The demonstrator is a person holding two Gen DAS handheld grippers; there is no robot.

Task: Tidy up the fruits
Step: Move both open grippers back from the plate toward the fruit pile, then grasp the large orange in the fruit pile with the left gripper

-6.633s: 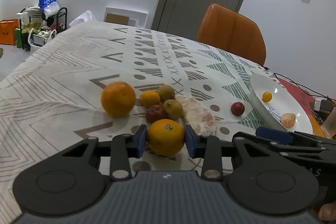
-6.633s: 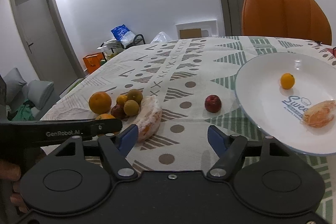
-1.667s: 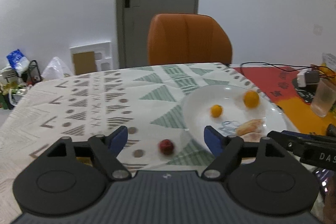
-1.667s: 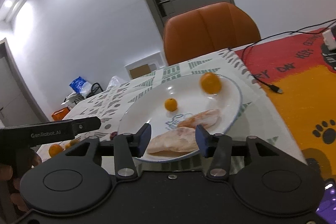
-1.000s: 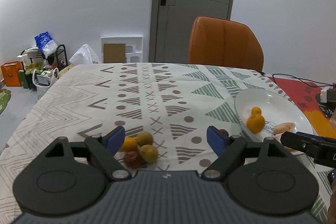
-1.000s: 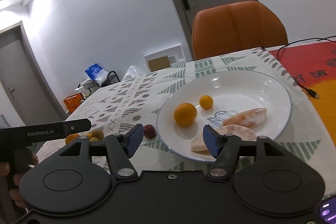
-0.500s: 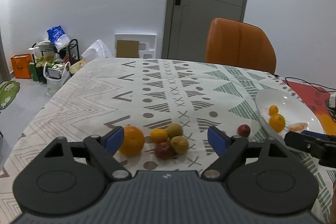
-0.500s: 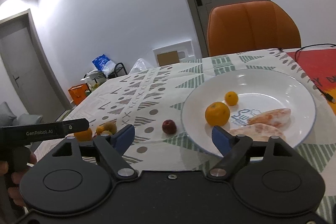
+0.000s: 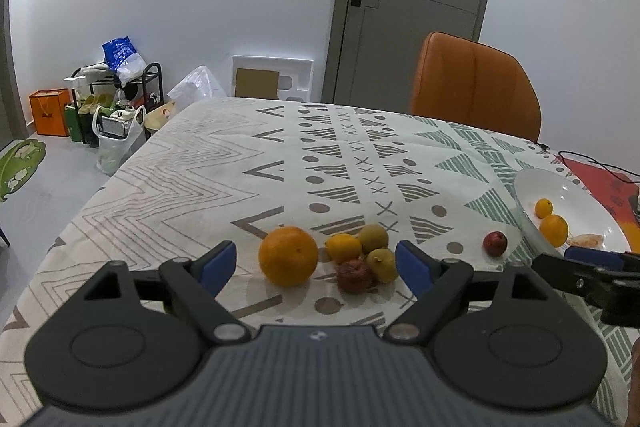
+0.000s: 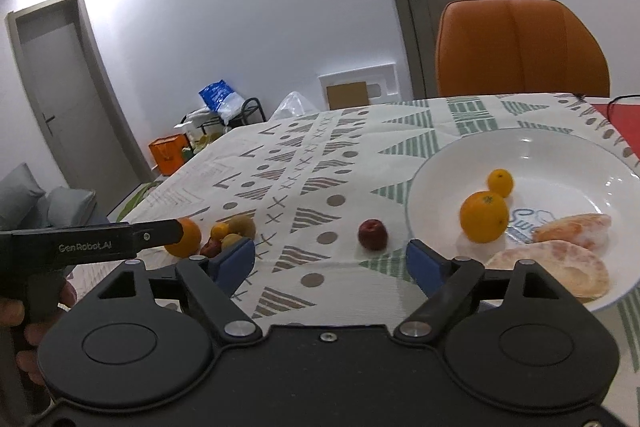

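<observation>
Both my tongs, left (image 9: 316, 265) and right (image 10: 331, 257), gape wide, holding nothing; big orange (image 9: 288, 255) at 12 o'clock, plate (image 10: 560, 151) at 2.

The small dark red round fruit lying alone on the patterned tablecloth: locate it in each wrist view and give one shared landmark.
Left wrist view: small dark red round fruit at right of centre, just left of the white plate.
Right wrist view: the fruit is at centre, left of the plate.
Shared landmark: orange chair behind the table.

Glossy white plate (image 10: 532, 147), woven matt tablecloth (image 9: 224, 167), dimpled orange (image 9: 288, 255) (slightly shiny)
</observation>
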